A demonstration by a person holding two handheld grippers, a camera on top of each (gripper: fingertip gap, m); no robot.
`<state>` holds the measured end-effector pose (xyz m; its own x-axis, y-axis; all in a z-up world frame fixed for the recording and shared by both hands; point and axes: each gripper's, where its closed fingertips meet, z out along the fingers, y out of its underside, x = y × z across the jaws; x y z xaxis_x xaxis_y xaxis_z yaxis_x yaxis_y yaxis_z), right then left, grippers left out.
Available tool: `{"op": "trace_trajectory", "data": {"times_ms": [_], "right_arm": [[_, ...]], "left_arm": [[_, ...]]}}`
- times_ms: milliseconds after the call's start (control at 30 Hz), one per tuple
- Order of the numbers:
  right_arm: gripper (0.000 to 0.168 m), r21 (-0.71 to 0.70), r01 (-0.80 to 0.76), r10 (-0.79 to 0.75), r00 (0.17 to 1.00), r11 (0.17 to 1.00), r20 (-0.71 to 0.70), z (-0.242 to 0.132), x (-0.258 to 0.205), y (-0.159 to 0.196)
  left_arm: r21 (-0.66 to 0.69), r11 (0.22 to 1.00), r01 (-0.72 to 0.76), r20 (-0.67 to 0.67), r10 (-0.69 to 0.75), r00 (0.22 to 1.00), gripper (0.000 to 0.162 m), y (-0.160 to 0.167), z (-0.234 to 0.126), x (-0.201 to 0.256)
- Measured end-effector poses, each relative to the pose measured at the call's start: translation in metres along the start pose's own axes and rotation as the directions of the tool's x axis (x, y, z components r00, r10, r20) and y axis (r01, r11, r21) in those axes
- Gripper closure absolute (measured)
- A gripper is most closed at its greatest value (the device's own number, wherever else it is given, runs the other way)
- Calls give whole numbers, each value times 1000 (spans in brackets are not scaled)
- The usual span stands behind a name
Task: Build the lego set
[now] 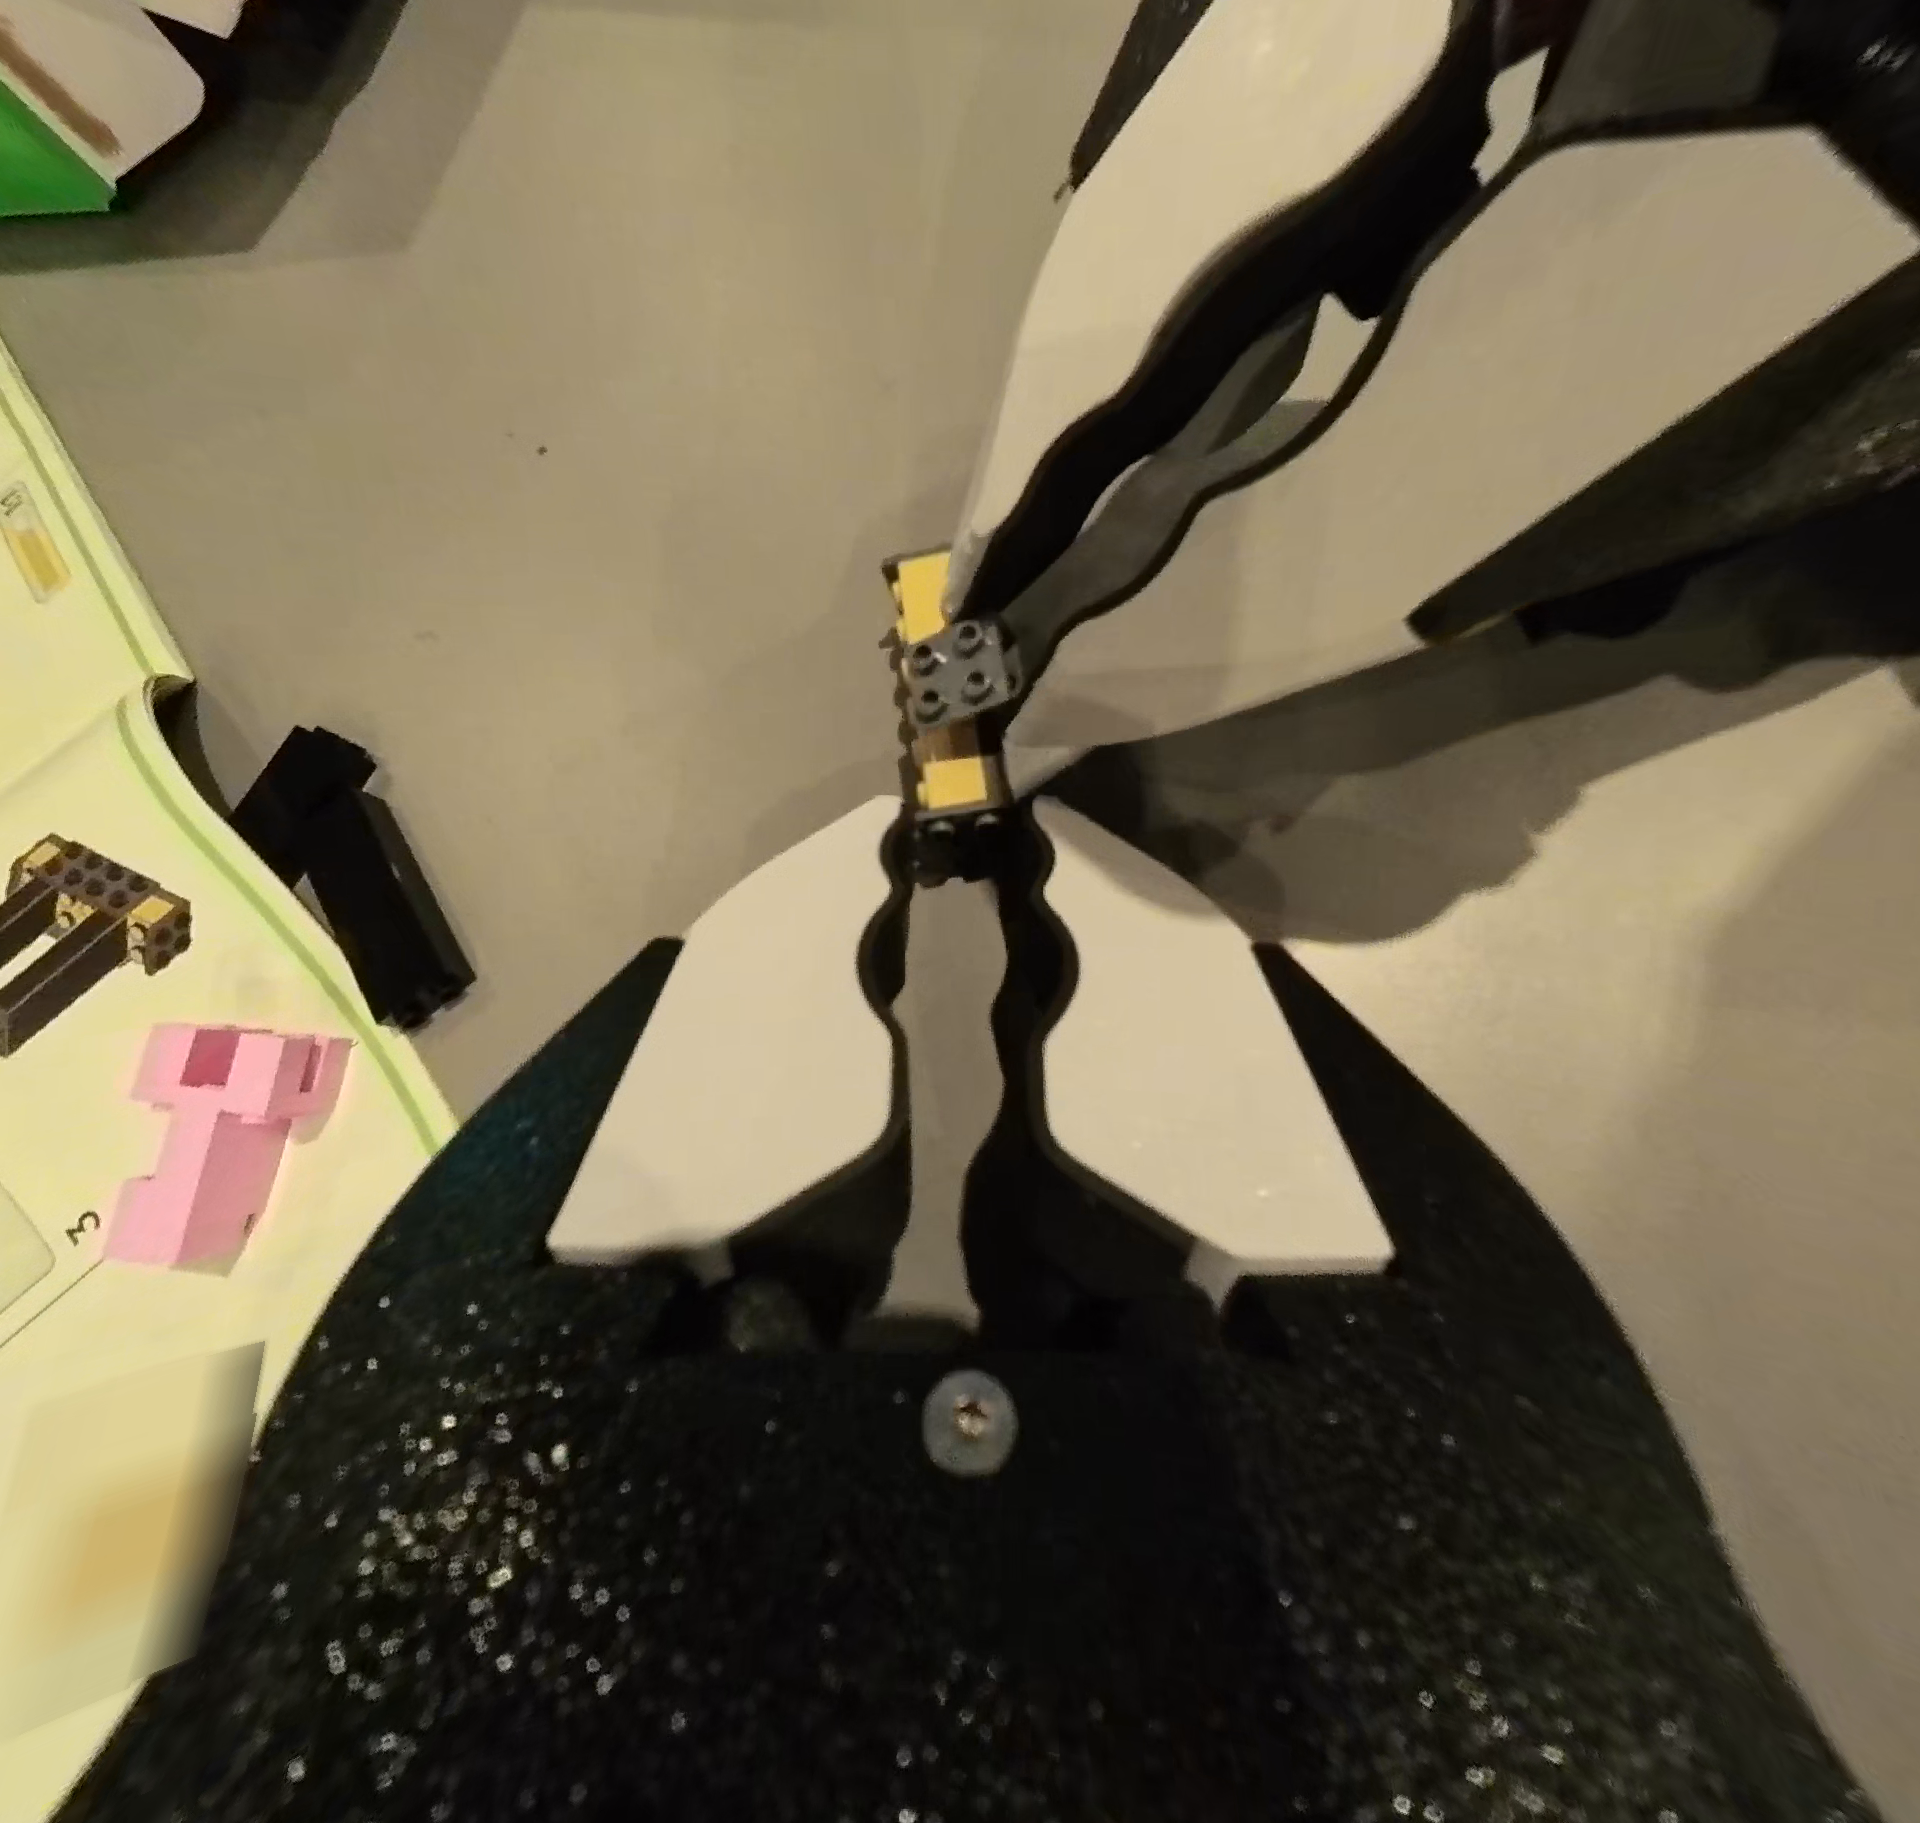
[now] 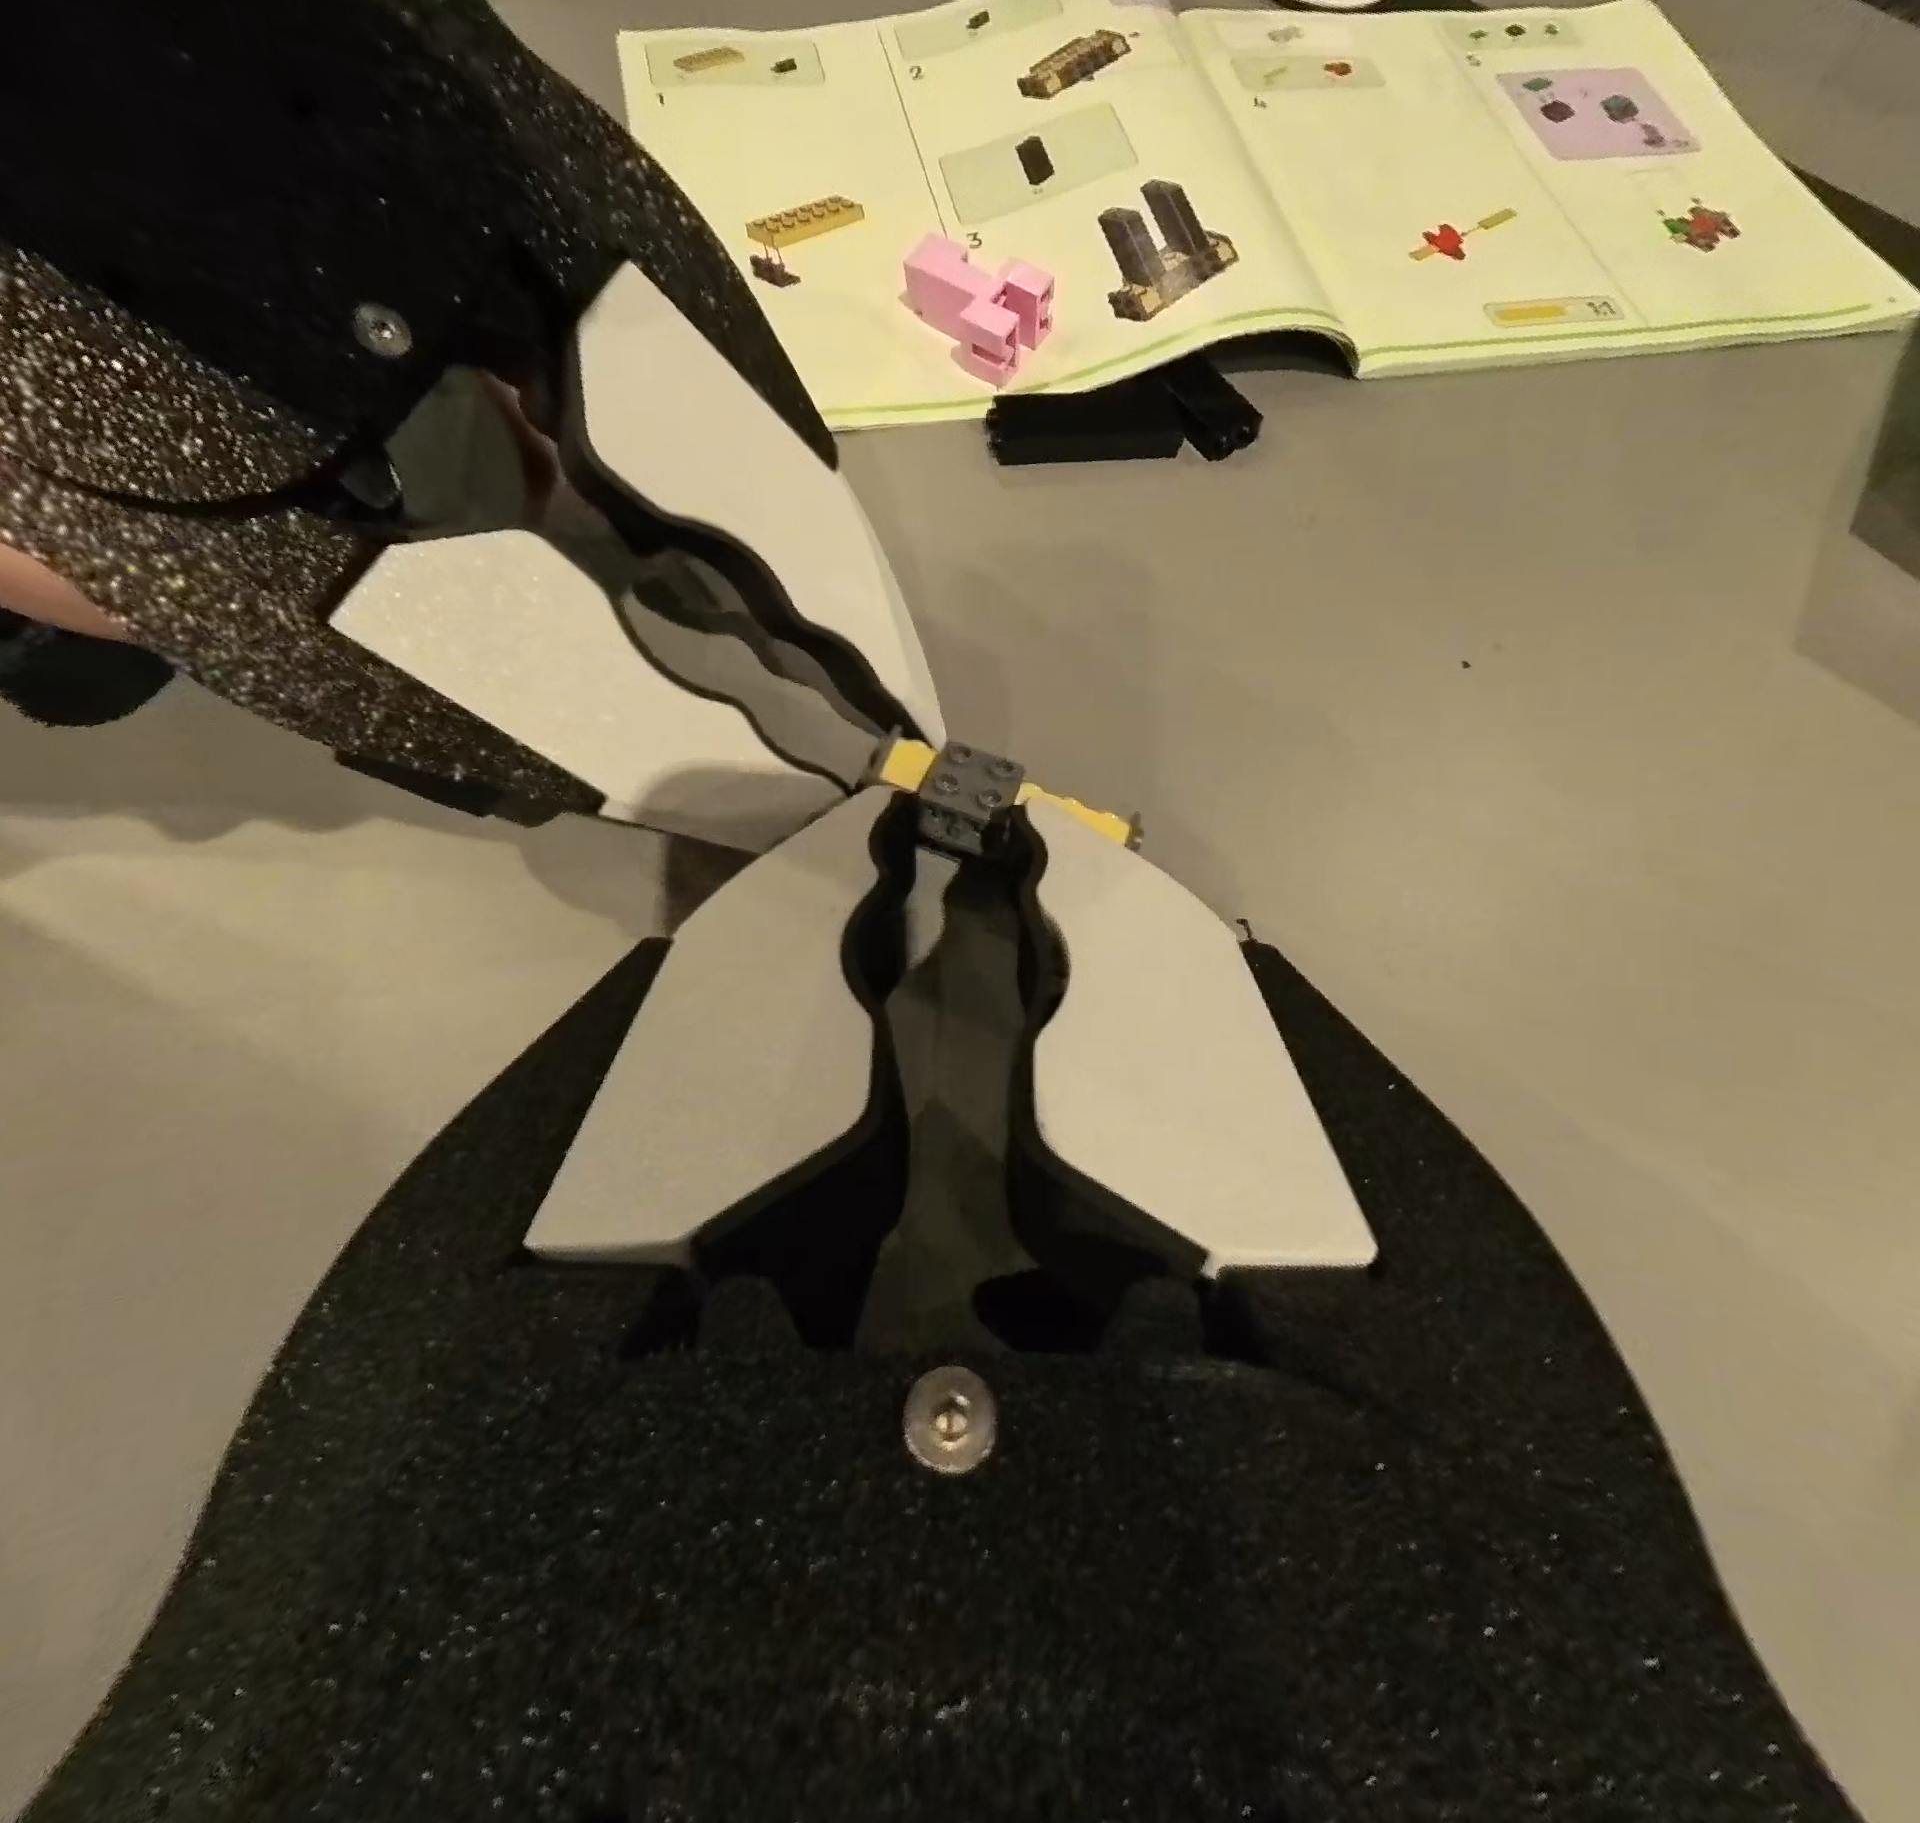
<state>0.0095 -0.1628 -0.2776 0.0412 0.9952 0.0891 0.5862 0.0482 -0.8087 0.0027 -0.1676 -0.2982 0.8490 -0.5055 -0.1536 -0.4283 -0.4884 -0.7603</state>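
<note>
A tan Lego plate [image 1: 956, 784] with dark pieces under it hangs above the grey table. My left gripper [image 1: 956, 828] is shut on one end of it. A dark grey 2x2 brick [image 1: 961, 677] sits on top of the plate near its middle. My right gripper [image 1: 987, 620] reaches in from the upper right and meets the grey brick. In the right wrist view, my right gripper [image 2: 961, 838] is shut on the grey brick [image 2: 975, 774]. The tan plate [image 2: 1081, 812] sticks out on both sides, and the left gripper [image 2: 883, 745] holds its left end.
An open instruction booklet [image 2: 1247, 163] lies on the table behind, with a pink Lego build [image 2: 977, 303] on it. Two long black bricks [image 2: 1101, 428] lie at its front edge. In the left wrist view, booklet [image 1: 94, 734], pink build [image 1: 223, 1139], black bricks [image 1: 364, 880] and a green box [image 1: 42, 142] are on the left. Less than 4 cm separates the two grippers' tips.
</note>
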Motion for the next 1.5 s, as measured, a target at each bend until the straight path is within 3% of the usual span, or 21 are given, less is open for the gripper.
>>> {"op": "trace_trajectory", "data": {"times_ms": [800, 1500], "right_arm": [[151, -114, -42, 41, 999, 993, -7, 5, -1, 1], [147, -75, -53, 52, 999, 996, -8, -11, 9, 0]], "left_arm": [[0, 1000, -5, -3, 5, 1000, 144, 0, 0, 1], [-2, 1000, 2, -8, -2, 1000, 144, 0, 0, 1]]}}
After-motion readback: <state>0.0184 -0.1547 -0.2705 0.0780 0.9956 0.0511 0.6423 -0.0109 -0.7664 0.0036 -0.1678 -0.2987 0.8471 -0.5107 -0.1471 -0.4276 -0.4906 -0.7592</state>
